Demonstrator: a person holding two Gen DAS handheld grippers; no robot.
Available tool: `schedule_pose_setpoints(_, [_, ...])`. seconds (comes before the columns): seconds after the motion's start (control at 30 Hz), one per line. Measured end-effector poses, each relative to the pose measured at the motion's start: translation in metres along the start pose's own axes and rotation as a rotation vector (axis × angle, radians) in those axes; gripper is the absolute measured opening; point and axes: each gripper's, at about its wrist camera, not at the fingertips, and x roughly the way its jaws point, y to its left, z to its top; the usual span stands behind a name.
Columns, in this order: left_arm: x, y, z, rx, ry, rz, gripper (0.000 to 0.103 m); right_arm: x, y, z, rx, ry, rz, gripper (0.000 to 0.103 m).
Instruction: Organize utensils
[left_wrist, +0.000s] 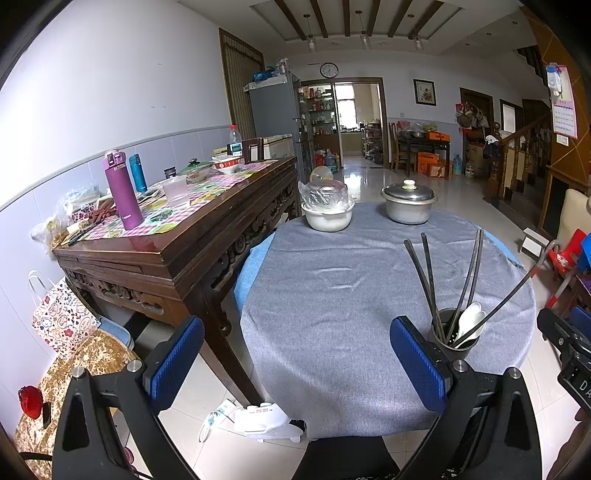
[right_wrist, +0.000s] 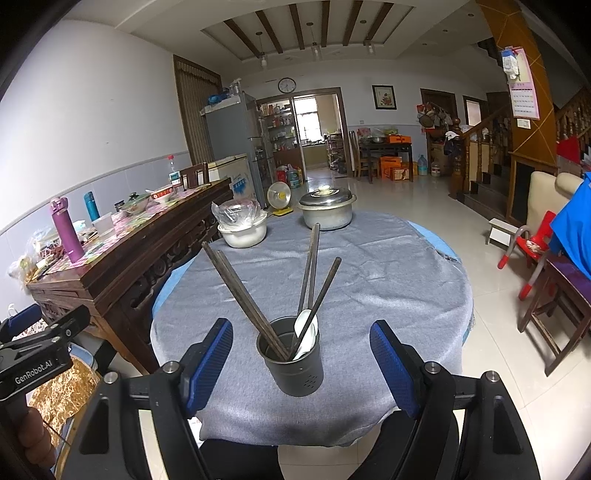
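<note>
A dark metal utensil holder (right_wrist: 291, 356) stands near the front edge of the round table with the grey cloth (right_wrist: 369, 266). Several dark chopsticks (right_wrist: 236, 291) and white spoons (right_wrist: 306, 332) stick out of it. My right gripper (right_wrist: 301, 363) is open, its blue pads on either side of the holder and apart from it. In the left wrist view the holder (left_wrist: 452, 338) stands just right of the right pad, outside the jaws. My left gripper (left_wrist: 295, 363) is open over bare cloth with nothing between its fingers.
A lidded steel pot (right_wrist: 327, 210) and a white bowl with a plastic-wrapped dish (right_wrist: 242, 225) sit at the table's far side. A dark wooden side table (left_wrist: 177, 229) with bottles and dishes stands to the left. Red chair (right_wrist: 532, 245) at right.
</note>
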Motion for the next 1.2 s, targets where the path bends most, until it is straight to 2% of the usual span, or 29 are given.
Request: schedule_pose_setpoints(1.2, [-0.0025, -0.0013, -0.0012, 0.001, 0.005, -0.016, 0.101, -0.0036, 0.0047, 0.0003, -0.009, -0.011, 0.006, 0.08])
